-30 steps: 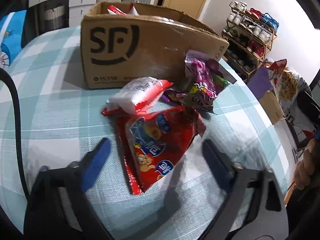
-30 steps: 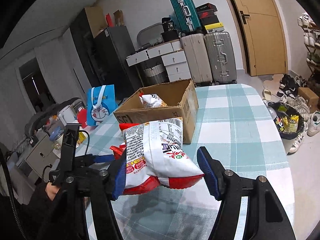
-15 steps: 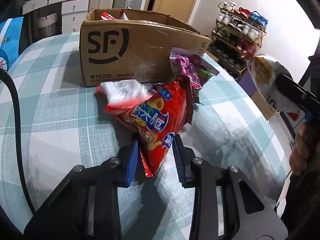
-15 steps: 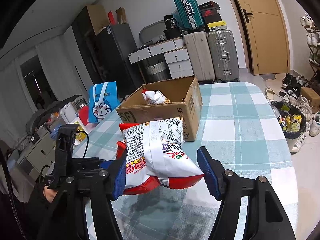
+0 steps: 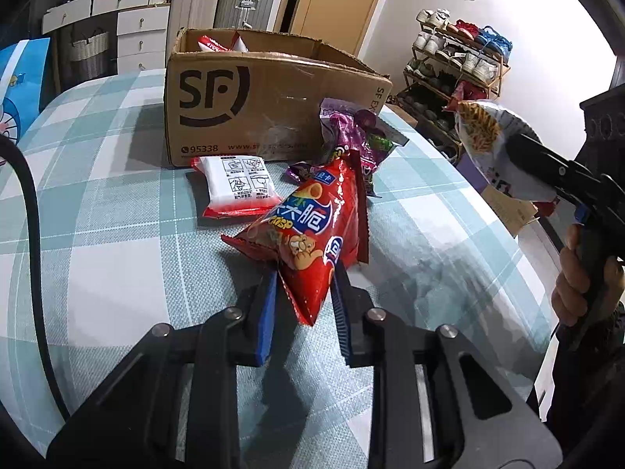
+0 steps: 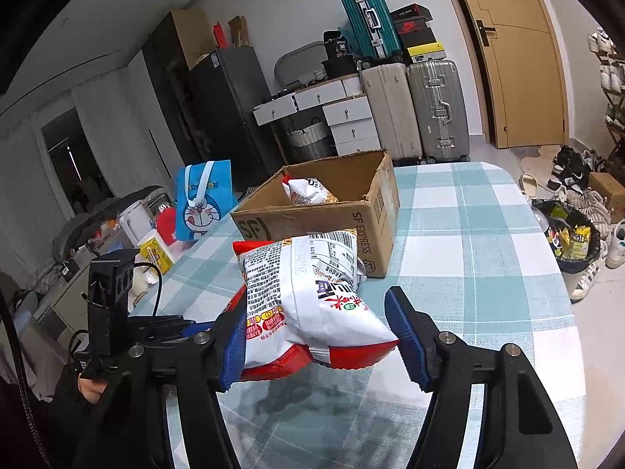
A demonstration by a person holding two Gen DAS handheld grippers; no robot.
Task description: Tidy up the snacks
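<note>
Spreading under everything is the plaid-clothed table (image 5: 117, 273), and at its far end sits the open SF cardboard box (image 5: 250, 105) with 1 white snack bag (image 6: 310, 191) already inside. On the cloth just in front of the box lie a white-and-red packet (image 5: 238, 183) and a purple snack bag (image 5: 359, 144).

My worry is the lift. My left gripper (image 5: 304, 305) pinches only the bottom corner of the red chip bag (image 5: 316, 234), so the puffy bag could swing, slide out, or drag the packet beside it. My right gripper (image 6: 316, 336) has 1 pad against the white-and-red noodle-snack bag (image 6: 308, 293), held above the table; the other pad looks barely touching, so a jolt might drop it short of the box.

Left jaws are clenched tight on the red bag. Right jaws stand about half spread, gripping the white bag.
</note>
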